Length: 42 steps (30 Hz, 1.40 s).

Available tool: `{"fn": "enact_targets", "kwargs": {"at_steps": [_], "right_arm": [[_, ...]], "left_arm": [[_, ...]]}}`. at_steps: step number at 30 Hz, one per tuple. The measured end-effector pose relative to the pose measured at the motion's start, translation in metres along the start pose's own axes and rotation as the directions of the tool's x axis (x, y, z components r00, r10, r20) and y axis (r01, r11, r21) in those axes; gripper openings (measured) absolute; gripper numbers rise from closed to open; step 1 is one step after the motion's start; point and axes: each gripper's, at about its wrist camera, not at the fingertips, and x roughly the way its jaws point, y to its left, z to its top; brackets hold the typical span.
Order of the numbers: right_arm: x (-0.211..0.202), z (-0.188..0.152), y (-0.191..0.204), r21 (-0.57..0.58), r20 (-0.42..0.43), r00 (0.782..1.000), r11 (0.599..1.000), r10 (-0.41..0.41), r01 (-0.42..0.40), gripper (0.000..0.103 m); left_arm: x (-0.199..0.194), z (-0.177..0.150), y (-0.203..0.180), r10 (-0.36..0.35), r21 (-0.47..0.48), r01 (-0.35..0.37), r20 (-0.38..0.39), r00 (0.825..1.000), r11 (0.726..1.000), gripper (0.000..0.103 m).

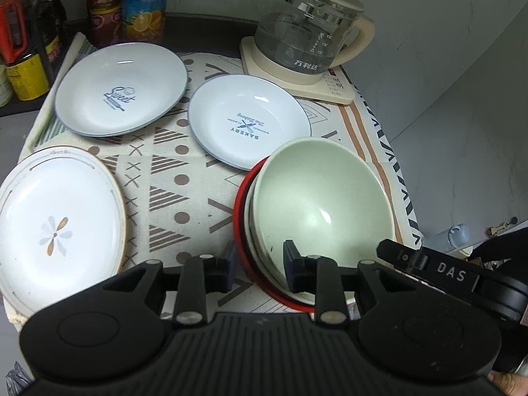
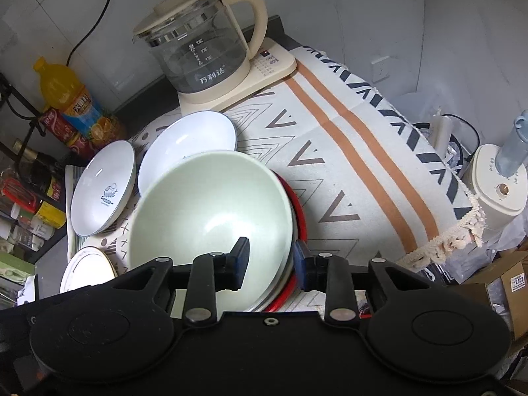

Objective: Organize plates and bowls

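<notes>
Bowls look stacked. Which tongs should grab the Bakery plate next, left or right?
Left, probably. The Bakery plate lies in the open ahead of the left tongs, with its near rim showing. From the right tongs the green bowl hides most of it. Both tongs straddle the bowls' rims without pinching.

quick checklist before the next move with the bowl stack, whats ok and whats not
1. Green bowl nested in the stack over the red bowl: ok.
2. Left gripper straddling the stack's rim, pads clear of it: ok.
3. Right gripper straddling the opposite rim, pads clear: ok.
4. Stack sitting level on the cloth: cannot tell.
5. Bakery plate clear of the stack: not ok, the rim overlaps it.
</notes>
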Motion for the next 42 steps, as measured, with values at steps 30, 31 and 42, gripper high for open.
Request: {"fn": "enact_targets", "kwargs": {"at_steps": [30,31,42], "right_arm": [[-0.059,-0.064,0.074,-0.254,0.102,0.957,0.937,0.272,-0.239,0.094],[-0.059,-0.067,0.079,-0.264,0.103,0.955,0.933,0.279,-0.244,0.095],[-0.039,-0.087,0.122,-0.326,0.103,0.953,0.915,0.286,-0.239,0.101]], "left_arm": [[-0.108,-0.07,0.082,0.225,-0.134,-0.198,0.238,0.945,0.971,0.08],[-0.108,-0.071,0.087,0.225,-0.139,-0.196,0.238,0.945,0.971,0.08],[-0.093,-0.074,0.142,0.188,-0.115,-0.169,0.186,0.964,0.979,0.081]]}}
